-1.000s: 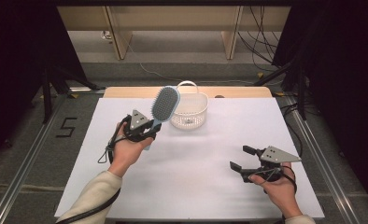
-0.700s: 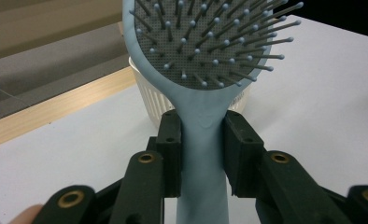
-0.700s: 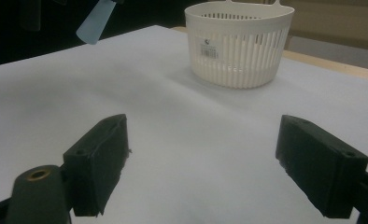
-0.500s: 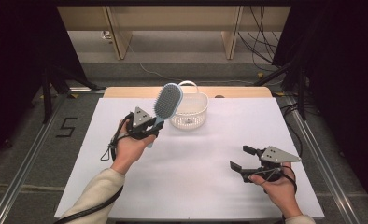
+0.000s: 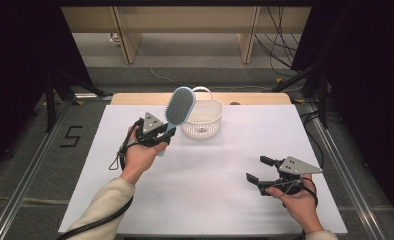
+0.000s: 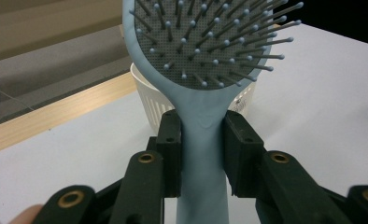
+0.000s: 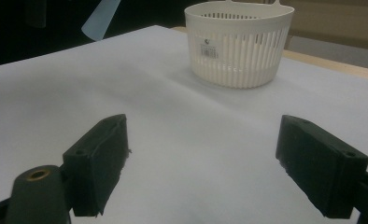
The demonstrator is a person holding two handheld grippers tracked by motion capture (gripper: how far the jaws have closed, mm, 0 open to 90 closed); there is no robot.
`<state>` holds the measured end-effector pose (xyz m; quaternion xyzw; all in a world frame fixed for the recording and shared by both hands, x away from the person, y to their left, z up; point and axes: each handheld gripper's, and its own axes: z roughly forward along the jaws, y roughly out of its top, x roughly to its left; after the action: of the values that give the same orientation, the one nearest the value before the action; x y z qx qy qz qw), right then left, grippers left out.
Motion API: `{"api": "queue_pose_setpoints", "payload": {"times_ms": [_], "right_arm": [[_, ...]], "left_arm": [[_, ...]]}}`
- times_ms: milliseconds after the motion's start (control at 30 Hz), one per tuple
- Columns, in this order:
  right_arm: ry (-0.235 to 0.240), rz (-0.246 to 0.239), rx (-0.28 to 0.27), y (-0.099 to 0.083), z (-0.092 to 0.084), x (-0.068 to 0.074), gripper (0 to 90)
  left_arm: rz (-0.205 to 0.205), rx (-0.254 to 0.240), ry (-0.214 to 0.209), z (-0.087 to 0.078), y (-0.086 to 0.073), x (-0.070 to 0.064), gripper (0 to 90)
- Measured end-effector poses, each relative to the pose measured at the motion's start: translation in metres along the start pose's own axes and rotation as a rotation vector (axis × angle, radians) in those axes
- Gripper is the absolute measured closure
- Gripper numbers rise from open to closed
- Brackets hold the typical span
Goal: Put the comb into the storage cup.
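A pale blue hairbrush with a grey bristle pad is held up off the table, its head just left of the white slatted basket. My left gripper is shut on the brush's handle; the black pads press it from both sides, bristles facing the camera. My right gripper rests low near the table's front right, jaws wide open with nothing between them. The basket stands beyond it on the white sheet.
The white sheet covers the table; a bare wooden strip runs along the far edge behind the basket. Dark stands and cables flank the table on both sides. The lower tip of the brush handle shows at the far left of the right gripper view.
The brush has tilted a little, its head now slightly nearer the basket. The right gripper has stayed where it was.
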<state>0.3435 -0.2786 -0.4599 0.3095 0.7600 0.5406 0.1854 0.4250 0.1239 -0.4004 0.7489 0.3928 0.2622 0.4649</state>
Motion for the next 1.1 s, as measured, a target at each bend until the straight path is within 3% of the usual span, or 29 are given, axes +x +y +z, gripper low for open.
{"api": "queue_pose_setpoints", "payload": {"times_ms": [1100], "right_arm": [[-0.004, 0.0, -0.004, 0.0, 0.0, 0.0, 16.5]], "left_arm": [[0.0, -0.021, 0.009, 0.008, 0.019, 0.004, 69.9]]}}
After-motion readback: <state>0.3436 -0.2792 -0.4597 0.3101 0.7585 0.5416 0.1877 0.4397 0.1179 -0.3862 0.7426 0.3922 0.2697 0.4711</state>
